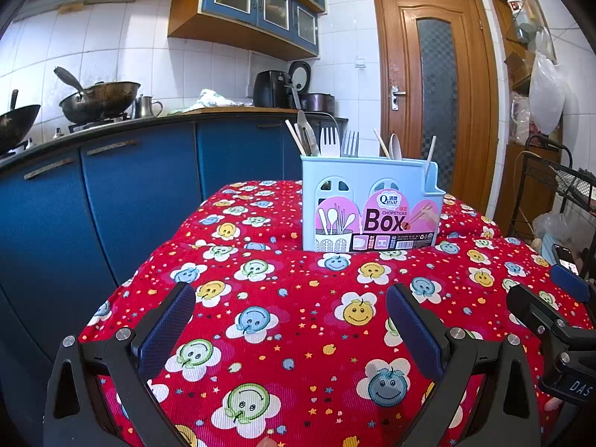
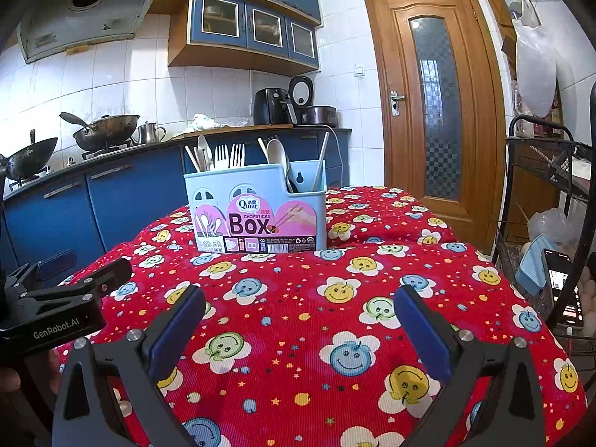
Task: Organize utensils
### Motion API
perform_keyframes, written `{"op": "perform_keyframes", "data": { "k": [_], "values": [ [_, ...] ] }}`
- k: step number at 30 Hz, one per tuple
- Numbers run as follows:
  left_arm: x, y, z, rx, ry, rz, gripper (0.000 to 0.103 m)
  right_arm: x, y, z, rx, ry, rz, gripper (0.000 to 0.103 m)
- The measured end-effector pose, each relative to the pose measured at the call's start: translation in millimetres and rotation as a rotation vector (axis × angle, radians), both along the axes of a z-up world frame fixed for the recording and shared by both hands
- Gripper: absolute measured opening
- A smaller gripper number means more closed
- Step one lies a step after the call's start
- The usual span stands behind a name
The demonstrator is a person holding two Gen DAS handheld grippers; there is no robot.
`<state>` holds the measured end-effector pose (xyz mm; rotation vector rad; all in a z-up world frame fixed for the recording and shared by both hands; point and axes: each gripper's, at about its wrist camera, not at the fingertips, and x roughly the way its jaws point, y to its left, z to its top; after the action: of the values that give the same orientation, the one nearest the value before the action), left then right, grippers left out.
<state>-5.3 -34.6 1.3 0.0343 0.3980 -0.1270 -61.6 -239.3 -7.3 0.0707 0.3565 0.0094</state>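
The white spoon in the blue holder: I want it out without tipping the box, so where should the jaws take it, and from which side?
Probably grip the white spoon at its bowl, which sticks up above the blue holder; its handle is hidden inside. Come from above and lift straight up. Either gripper could: the right gripper and left gripper are open.

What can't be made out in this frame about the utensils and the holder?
- Lower parts of the forks, spoon and chopsticks: both views, hidden by the walls of the blue chopsticks box.
- Dividers inside the box: both views, hidden by its front wall.
- Exact utensil count: both views, handles overlap and are small.
- Table under the red tablecloth: covered.
- Left tongs and right tongs are open and empty.
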Motion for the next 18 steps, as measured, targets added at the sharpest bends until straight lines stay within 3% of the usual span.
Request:
{"op": "perform_keyframes", "data": {
  "k": [18],
  "values": [
    [0.8,1.0,-1.9,-0.003,0.005,0.0,0.102,0.1,-0.3,-0.1,0.001,0.001,0.001,0.103]
  ]
}}
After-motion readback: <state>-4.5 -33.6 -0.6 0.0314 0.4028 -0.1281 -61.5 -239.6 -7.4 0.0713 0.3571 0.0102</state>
